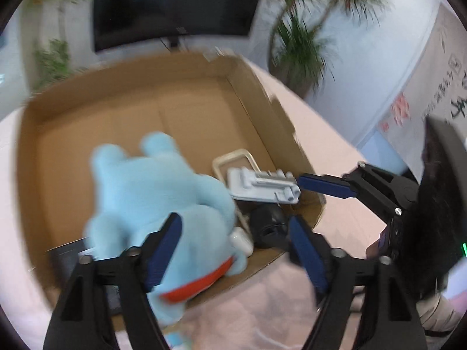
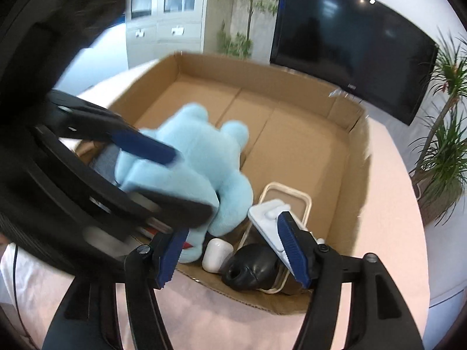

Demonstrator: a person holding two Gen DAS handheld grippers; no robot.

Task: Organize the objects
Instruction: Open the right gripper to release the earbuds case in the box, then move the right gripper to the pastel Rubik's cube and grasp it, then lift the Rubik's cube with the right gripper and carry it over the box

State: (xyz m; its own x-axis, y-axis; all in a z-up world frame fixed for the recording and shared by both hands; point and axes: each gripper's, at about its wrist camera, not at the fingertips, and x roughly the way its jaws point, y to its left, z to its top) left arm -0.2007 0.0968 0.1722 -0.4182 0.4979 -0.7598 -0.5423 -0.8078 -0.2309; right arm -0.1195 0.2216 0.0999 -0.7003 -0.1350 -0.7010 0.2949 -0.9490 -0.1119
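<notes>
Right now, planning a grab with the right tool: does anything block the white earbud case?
Nothing visibly covers the white case ahead of the open right tool. In the cardboard box, the blue plush crowds one side and the black object the other.

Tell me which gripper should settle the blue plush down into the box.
Left. The left gripper already sits open around the blue plush toy over the cardboard box. The right gripper, also open, is nearer the white holder and black object.
</notes>
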